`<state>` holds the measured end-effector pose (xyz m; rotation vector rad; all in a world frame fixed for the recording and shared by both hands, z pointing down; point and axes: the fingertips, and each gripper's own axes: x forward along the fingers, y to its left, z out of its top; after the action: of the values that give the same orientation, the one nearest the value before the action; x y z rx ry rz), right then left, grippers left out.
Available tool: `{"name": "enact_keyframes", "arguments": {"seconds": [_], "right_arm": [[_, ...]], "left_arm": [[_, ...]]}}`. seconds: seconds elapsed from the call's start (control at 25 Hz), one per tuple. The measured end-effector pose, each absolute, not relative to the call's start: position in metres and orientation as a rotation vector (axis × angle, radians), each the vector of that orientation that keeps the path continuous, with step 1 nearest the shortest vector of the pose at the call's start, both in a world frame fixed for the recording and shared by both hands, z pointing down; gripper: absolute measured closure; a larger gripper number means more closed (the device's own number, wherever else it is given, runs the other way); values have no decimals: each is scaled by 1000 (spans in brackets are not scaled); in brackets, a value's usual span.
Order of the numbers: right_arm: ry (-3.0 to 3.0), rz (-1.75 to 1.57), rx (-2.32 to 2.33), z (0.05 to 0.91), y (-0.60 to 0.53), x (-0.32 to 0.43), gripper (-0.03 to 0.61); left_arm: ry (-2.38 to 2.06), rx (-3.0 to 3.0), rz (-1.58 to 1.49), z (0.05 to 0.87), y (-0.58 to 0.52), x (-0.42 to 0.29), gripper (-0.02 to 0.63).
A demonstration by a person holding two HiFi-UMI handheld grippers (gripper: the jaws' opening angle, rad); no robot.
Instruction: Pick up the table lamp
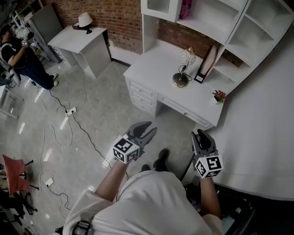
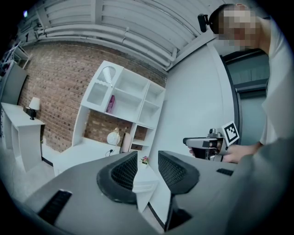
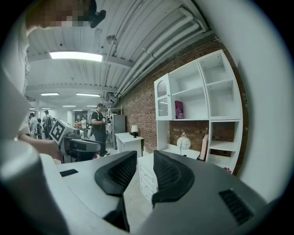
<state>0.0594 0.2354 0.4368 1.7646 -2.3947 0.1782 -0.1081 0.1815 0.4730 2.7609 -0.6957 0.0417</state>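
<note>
White tabletop [image 1: 156,69] under brick-backed shelves [image 1: 257,32] carries the table lamp [image 1: 187,57]: a wire globe on a round dark base, standing upright just beside a slanted file holder [image 1: 205,64]. A small pot of flowers [image 1: 219,96] sits near the tabletop's corner, and one upper cubby holds a pink book [image 1: 186,8]. Left tongs [image 1: 148,129] and right tongs [image 1: 200,133] both hang open and empty, well apart from the lamp.

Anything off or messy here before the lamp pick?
Nothing spilled or damaged. Table lamp stands upright on the desk, black cord bunched on its base. Only mess: loose cables trailing across the floor from a power strip.
</note>
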Motion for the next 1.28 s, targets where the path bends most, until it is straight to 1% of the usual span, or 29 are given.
{"name": "enact_keyframes", "arguments": {"seconds": [0.92, 1.28], "right_arm": [[-2478, 253, 1717, 457, 73, 190, 454], [-2505, 282, 1683, 466, 38, 220, 456]], "left_arm": [[-772, 2739, 126, 486, 34, 22, 456], [-793, 2714, 144, 495, 6, 55, 456]]}}
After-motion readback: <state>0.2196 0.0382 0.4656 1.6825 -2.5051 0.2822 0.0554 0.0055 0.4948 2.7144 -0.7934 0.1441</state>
